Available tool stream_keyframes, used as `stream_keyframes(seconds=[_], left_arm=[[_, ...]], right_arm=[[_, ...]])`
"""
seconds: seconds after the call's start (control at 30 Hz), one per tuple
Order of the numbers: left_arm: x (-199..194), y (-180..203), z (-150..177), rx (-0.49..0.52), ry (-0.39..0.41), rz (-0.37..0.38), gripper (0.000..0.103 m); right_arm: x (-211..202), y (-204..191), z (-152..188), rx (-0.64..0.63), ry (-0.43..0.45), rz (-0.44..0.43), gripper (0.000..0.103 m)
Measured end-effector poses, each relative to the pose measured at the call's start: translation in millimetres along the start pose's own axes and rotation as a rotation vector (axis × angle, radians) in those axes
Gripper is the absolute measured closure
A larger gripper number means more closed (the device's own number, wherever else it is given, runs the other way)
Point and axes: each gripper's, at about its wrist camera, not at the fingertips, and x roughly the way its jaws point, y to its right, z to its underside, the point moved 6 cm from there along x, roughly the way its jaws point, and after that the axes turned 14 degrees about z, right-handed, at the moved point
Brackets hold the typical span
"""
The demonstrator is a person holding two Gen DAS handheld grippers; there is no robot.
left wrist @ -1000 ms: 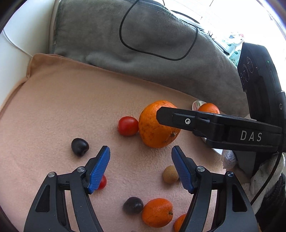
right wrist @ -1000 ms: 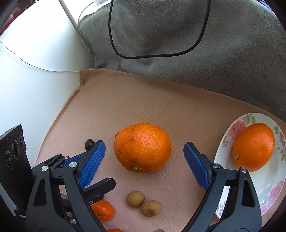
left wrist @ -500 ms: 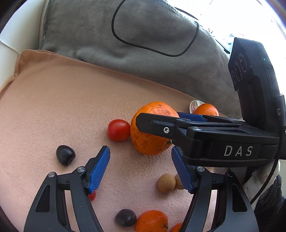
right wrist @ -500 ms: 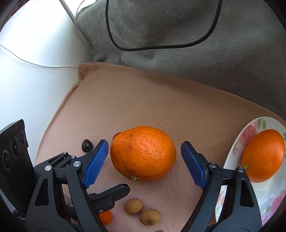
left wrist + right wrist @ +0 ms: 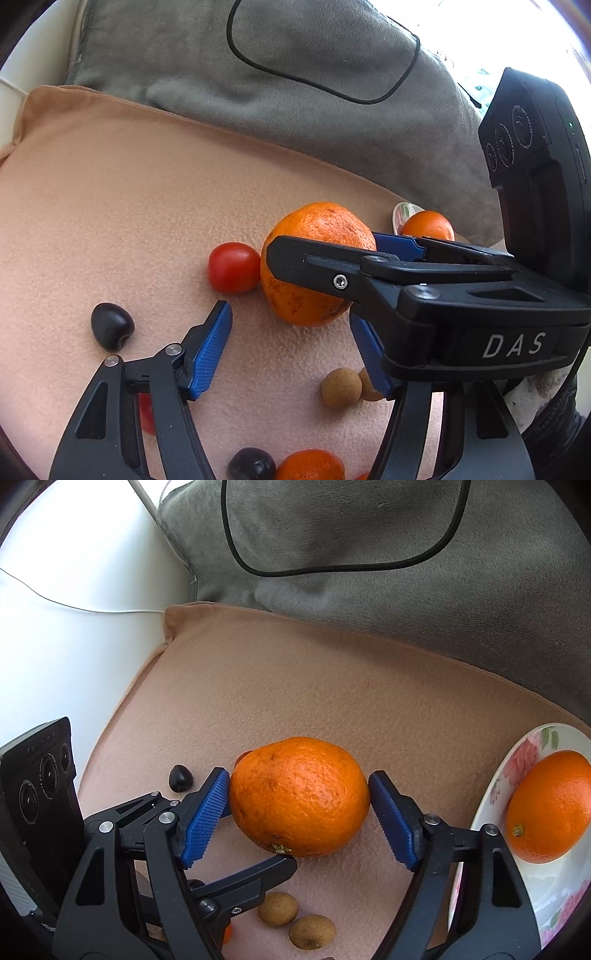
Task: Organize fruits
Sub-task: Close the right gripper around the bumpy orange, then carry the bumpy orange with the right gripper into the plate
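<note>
Now we see right claw (image 5: 299,808) clamped on large orange (image 5: 299,795), pads touching both sides; left claw (image 5: 291,354) spread apart, holding nothing, near cherry tomato (image 5: 233,267).

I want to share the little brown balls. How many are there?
2. One brown fruit lies on the cloth near the big orange; the other brown fruit sits right beside it. More may be hidden.

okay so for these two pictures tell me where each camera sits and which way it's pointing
Left wrist: on the left gripper, looking along its blue fingers over the tan blanket; the right gripper crosses the frame.
Right wrist: on the right gripper, looking at the large orange between its fingers, floral plate at right.
Shared: the large orange, two small brown fruits, grey cushion.
</note>
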Motion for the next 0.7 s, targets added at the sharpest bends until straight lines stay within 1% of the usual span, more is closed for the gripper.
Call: stream_keyframes(seconds=[0.1, 0.17, 0.2, 0.23, 0.27, 0.57, 0.7], left_arm=[[3.4, -0.2, 0.9, -0.003, -0.006, 0.020, 0.043], [1.2, 1.3, 1.4, -0.001, -0.008, 0.034, 0.049], [1.6, 2.9, 1.9, 0.004, -0.009, 0.037, 0.050], [0.9, 4.4, 1.9, 0.011, -0.010, 0.041, 0.054], [0.9, 6.1, 1.8, 0.016, -0.010, 0.038, 0.056], [-6.3, 13.2, 5.9, 0.036, -0.008, 0.024, 0.056], [-7.6, 24.8, 7.7, 0.050, -0.001, 0.022, 0.056]], right_arm=[[-2.0, 1.7, 1.8, 0.003, 0.001, -0.001, 0.024], [-2.5, 1.8, 2.6, 0.004, 0.003, -0.001, 0.024], [-2.7, 1.6, 2.9, 0.004, 0.003, 0.000, 0.025], [-2.8, 1.1, 3.1, 0.002, 0.004, 0.002, 0.025], [-3.2, 0.5, 3.1, -0.001, 0.007, 0.007, 0.025], [-11.0, 3.7, 4.8, 0.019, 0.016, -0.005, 0.026], [-19.9, 6.7, 7.2, 0.028, 0.028, -0.008, 0.026]])
